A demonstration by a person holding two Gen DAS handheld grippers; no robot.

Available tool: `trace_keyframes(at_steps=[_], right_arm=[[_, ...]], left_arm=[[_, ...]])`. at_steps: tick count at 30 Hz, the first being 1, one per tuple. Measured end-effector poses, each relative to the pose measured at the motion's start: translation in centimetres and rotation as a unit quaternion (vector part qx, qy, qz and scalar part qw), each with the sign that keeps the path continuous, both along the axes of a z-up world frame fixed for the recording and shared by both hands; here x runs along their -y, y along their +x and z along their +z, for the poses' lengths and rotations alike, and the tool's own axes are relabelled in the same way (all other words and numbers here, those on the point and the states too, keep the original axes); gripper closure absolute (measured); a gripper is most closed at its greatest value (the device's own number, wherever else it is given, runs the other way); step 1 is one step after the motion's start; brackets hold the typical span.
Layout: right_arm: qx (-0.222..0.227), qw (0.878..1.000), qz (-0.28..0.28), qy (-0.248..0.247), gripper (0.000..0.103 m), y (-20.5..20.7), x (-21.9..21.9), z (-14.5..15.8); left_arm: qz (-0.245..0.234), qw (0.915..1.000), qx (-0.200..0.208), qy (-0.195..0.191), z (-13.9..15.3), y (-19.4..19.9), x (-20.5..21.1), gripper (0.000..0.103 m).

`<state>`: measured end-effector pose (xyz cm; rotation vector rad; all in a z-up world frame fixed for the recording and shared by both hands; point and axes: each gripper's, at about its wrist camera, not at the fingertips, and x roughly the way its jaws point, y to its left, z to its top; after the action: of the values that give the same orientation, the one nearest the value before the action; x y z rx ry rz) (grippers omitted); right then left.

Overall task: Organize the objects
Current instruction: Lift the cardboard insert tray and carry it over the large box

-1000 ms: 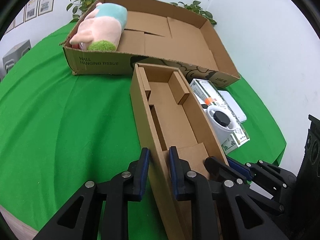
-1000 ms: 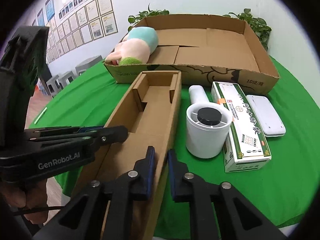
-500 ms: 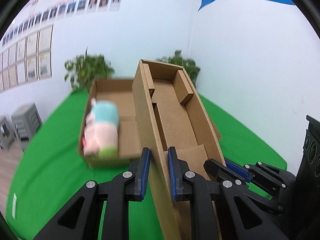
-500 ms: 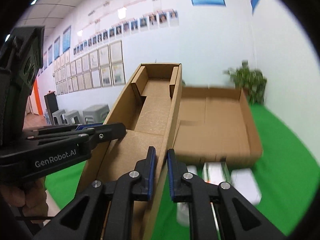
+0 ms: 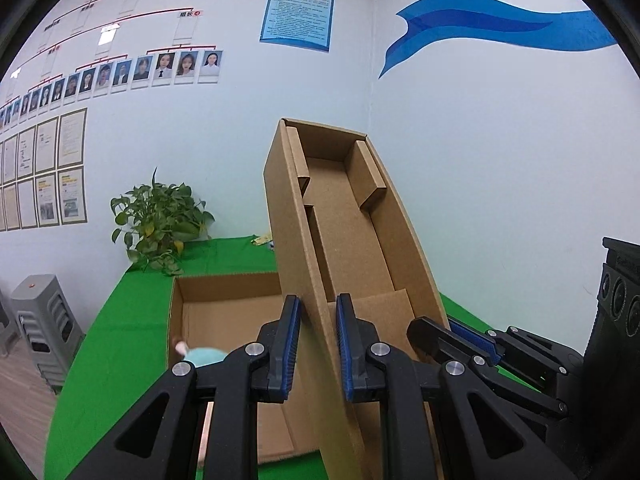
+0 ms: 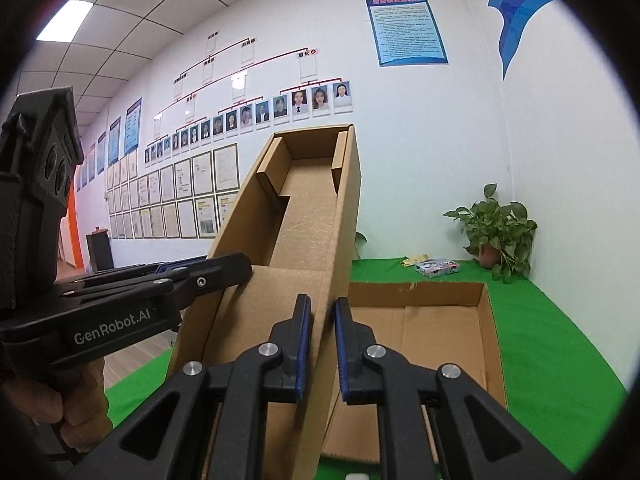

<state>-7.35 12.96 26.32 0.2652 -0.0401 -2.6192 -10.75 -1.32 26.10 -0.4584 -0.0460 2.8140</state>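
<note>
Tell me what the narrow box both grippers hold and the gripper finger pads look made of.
Narrow box: plain brown corrugated cardboard, matte, unprinted; folded flaps and raw cut edges show. Finger pads: blue strips on black, probably plastic fingers; they look like rubber, though the material is not certain. The left gripper and right gripper each pinch one side wall.

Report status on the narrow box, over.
Left gripper and right gripper each clamp a side wall. Narrow cardboard box tilted up above large open carton. Nothing obstructing.

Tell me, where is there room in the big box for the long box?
The big box has bare cardboard floor between its far wall and right wall. It is crowded at the left, where the plush toy lies. Both grippers, left and right, grip the long box.
</note>
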Motion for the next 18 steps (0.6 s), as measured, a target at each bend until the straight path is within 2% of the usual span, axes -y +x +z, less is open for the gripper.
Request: trace_keyframes(at_steps=[6,9,13,18], right_arm=[[0.020,0.999,0.022,-0.010,0.091,-3.7,1.0,0.1],[0.039,0.999,0.029,-0.019,0.091,-5.7,1.4,-0.8],[0.084,0.995,0.033,-0.030,0.091,-9.0,1.9,-3.0],[0.145,0.989,0.032,-0.030,0.091,-12.4,2.6,-6.9]], left_arm=[[-0.001,0.9999,0.015,0.001,1.5,-5.8,1.1,0.088],[0.005,0.9995,0.032,-0.001,1.2,-9.4,1.6,0.088],[0.015,0.9977,0.065,-0.010,-1.3,-14.8,1.8,0.088],[0.024,0.9911,0.131,-0.011,-6.5,-20.0,1.8,0.089]])
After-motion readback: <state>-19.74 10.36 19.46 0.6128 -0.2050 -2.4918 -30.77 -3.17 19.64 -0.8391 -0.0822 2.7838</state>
